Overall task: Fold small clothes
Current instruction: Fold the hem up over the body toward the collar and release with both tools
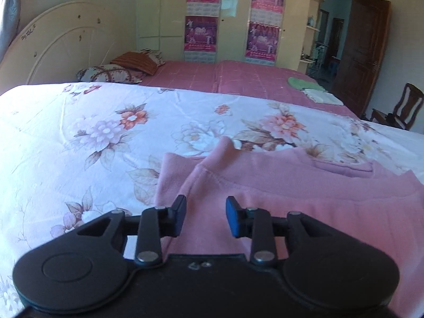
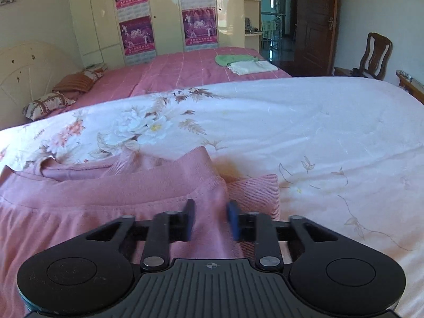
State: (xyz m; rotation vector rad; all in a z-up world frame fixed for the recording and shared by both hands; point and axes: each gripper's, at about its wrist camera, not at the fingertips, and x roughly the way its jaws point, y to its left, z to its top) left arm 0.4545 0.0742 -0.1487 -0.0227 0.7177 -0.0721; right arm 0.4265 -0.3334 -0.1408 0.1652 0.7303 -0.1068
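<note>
A pink small top (image 1: 291, 185) lies folded on the floral sheet (image 1: 79, 132), its ribbed neckline toward the far side. My left gripper (image 1: 206, 212) hovers low over the top's left edge, near a folded-in sleeve (image 1: 172, 175); its jaws stand apart and the cloth lies flat beneath the gap. In the right wrist view the same pink top (image 2: 106, 185) fills the lower left, with a ribbed cuff (image 2: 254, 188) sticking out at its right edge. My right gripper (image 2: 211, 216) sits over that corner, jaws apart and slightly blurred, the pads not pressing the fabric.
The floral sheet (image 2: 318, 132) stretches wide to the right. Behind it lies a pink bedcover (image 2: 172, 74) with a green cloth (image 2: 233, 58), a folded white cloth (image 2: 251, 66) and pillows (image 2: 47, 104). A wardrobe, a doorway and a wooden chair (image 2: 373, 53) stand beyond.
</note>
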